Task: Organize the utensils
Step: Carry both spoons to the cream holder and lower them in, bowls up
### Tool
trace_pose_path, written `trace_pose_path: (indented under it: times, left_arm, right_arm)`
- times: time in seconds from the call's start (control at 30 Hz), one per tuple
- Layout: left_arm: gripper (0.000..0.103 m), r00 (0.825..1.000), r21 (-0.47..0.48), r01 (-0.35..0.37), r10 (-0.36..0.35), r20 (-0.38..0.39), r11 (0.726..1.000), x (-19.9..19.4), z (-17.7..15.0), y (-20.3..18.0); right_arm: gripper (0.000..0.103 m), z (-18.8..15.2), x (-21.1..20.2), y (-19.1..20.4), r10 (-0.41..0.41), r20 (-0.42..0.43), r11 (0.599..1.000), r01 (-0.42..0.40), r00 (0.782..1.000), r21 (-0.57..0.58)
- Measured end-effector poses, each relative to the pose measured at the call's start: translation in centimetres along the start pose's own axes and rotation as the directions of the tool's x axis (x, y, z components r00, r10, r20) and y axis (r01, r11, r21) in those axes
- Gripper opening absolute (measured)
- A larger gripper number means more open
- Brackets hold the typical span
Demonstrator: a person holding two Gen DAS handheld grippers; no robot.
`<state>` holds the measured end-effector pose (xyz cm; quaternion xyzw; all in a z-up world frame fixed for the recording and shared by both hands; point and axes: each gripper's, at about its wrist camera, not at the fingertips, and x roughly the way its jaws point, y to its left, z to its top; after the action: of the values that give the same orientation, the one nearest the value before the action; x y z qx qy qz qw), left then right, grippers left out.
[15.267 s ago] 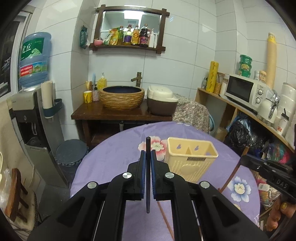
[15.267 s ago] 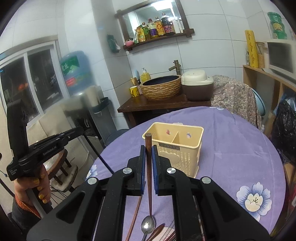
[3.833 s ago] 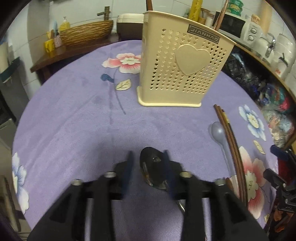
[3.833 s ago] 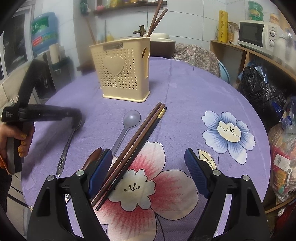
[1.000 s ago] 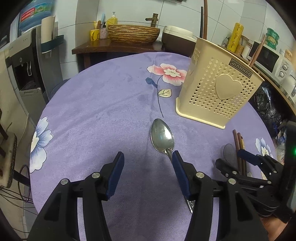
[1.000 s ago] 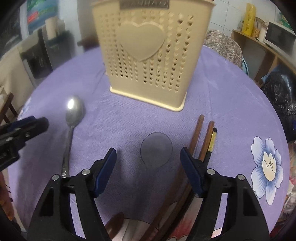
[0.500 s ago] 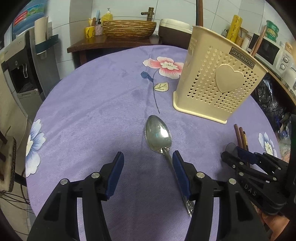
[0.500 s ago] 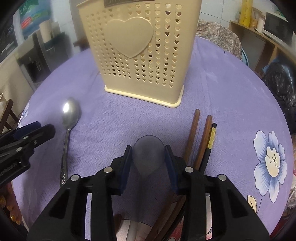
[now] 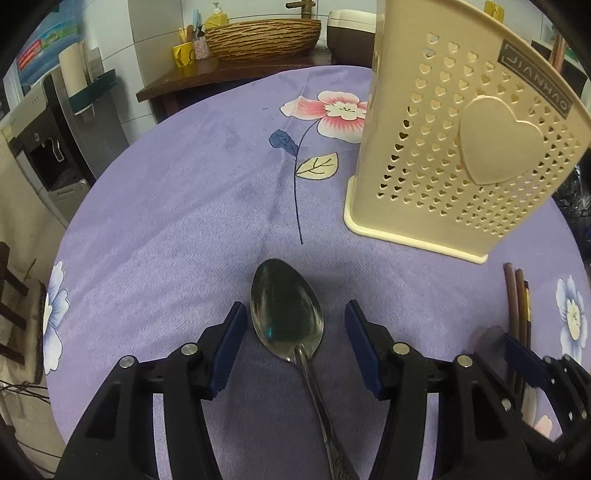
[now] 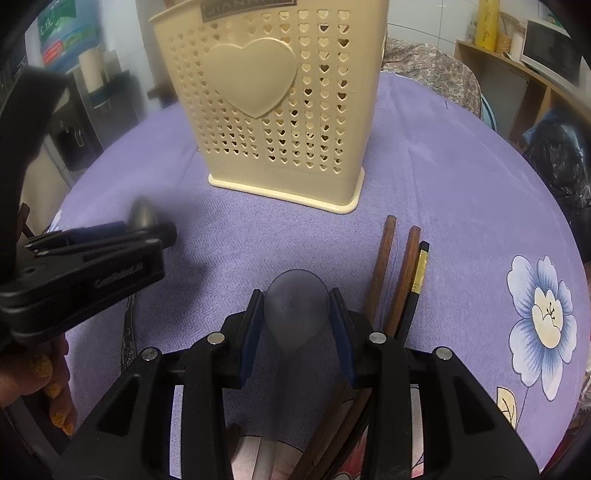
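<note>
A metal spoon lies on the purple tablecloth, bowl pointing away from me. My left gripper straddles that bowl; its jaws are closing, with a gap still showing on both sides. In the right wrist view, my right gripper is shut on the bowl of a grey plastic spoon, pads pressed against its two sides. The cream heart-pierced utensil holder stands upright just behind both spoons. Brown and black chopsticks lie right of the grey spoon. The left gripper also shows there, over the metal spoon.
A person's hand holds the left gripper's handle. Beyond the round table's far edge stand a wooden sideboard with a woven basin and, to the left, a water dispenser. Shelves line the right wall.
The left gripper moved forward and down, so the metal spoon's bowl now lies between its jaws. The right gripper's jaws closed onto the grey spoon's bowl and have held there.
</note>
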<state>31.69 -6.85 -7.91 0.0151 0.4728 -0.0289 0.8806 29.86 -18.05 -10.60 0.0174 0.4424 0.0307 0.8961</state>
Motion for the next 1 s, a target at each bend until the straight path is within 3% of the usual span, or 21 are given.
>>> trace_pose_path:
  times: [0.1, 0.3, 0.4, 0.5, 0.73, 0.83, 1.0]
  left_arm:
    - [0.039, 1.0, 0.016, -0.013, 0.013, 0.004, 1.0, 0.0, 0.2, -0.4]
    - [0.038, 0.999, 0.007, 0.025, -0.026, 0.024, 1.0, -0.5, 0.1, 0.2]
    - [0.038, 0.995, 0.001, 0.066, -0.065, 0.076, 0.998, -2.1, 0.2, 0.8]
    - [0.038, 0.982, 0.005, 0.11, -0.109, 0.152, 0.994, -5.1, 0.1, 1.6]
    - [0.038, 0.933, 0.063, 0.176, -0.187, 0.308, 0.982, -11.8, -0.8, 3.1]
    - [0.038, 0.92, 0.079, 0.184, -0.2, 0.337, 0.98, -12.9, -1.0, 3.3]
    - [0.038, 0.916, 0.092, 0.195, -0.215, 0.339, 0.977, -13.1, -2.1, 3.1]
  right_arm:
    - [0.037, -0.1, 0.0, 0.0, -0.004, 0.003, 1.0, 0.004, 1.0, 0.001]
    - [0.037, -0.1, 0.0, -0.3, 0.012, 0.008, 1.0, -0.013, 1.0, 0.015]
    - [0.037, 0.1, -0.7, -1.1, 0.053, 0.032, 0.997, -0.055, 0.998, 0.045]
    - [0.037, 0.5, -2.4, -1.7, 0.086, 0.072, 0.995, -0.09, 0.994, 0.049]
    - [0.037, 1.2, -8.4, -2.9, 0.126, 0.184, 0.99, -0.135, 0.975, 0.033]
    - [0.037, 1.3, -10.3, -2.9, 0.124, 0.216, 0.991, -0.13, 0.968, 0.015]
    - [0.037, 0.9, -11.6, -3.0, 0.128, 0.243, 0.992, -0.13, 0.962, -0.007]
